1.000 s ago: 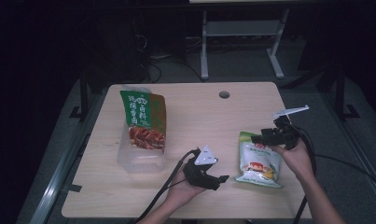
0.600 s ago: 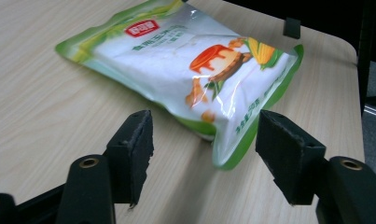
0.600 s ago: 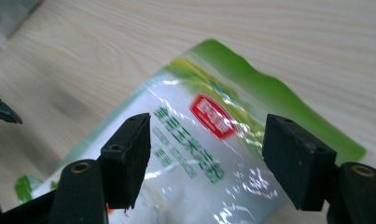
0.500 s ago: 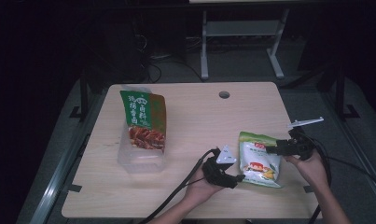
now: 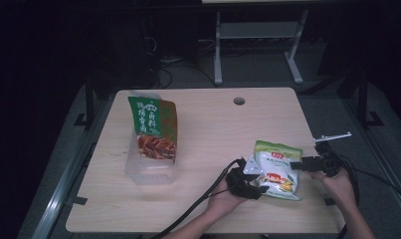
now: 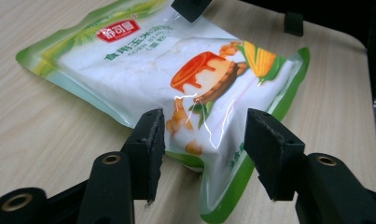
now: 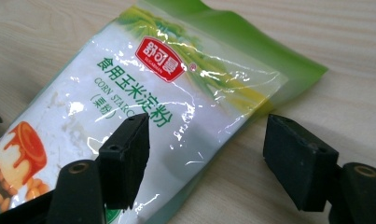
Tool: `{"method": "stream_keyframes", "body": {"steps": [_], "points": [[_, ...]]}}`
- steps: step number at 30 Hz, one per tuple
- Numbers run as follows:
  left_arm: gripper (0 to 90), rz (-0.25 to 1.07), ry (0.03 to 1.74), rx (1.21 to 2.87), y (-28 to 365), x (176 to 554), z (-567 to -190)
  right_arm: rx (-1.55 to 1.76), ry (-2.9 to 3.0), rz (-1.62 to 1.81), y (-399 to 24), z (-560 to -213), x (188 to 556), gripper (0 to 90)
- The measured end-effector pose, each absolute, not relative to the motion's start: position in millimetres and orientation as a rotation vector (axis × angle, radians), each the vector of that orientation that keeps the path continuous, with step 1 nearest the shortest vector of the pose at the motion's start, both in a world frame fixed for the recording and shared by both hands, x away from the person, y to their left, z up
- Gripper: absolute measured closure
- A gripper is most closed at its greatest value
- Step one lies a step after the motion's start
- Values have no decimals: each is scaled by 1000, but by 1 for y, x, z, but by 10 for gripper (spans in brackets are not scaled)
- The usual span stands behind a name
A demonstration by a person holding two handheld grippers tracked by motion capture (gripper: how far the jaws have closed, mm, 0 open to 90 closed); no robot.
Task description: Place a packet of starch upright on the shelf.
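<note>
On my table [image 5: 203, 124] I count two food bags: one white and green corn starch bag [image 5: 276, 169] at the near right, and one green and red bag [image 5: 153, 129] at the far left. It lies on one clear plastic box [image 5: 150, 172].

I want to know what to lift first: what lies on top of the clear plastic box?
A green and brown snack bag lies on the clear plastic box, tilted over its far end. It covers most of the inside; the near part looks empty.
</note>
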State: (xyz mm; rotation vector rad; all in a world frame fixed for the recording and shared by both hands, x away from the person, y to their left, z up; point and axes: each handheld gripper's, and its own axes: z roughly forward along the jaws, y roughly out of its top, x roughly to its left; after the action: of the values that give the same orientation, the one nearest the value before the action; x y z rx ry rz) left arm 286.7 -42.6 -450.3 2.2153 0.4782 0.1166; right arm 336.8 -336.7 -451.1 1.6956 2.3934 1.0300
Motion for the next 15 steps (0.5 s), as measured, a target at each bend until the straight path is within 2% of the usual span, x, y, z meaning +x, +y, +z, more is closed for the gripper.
{"method": "stream_keyframes", "body": {"steps": [8, 15], "points": [[510, 108, 484, 2214, -44, 288, -451, 1701, 2428, 1055, -334, -458, 338, 344], [484, 108, 493, 2219, -43, 290, -451, 1735, 2451, 1108, -334, -459, 337, 464]]}}
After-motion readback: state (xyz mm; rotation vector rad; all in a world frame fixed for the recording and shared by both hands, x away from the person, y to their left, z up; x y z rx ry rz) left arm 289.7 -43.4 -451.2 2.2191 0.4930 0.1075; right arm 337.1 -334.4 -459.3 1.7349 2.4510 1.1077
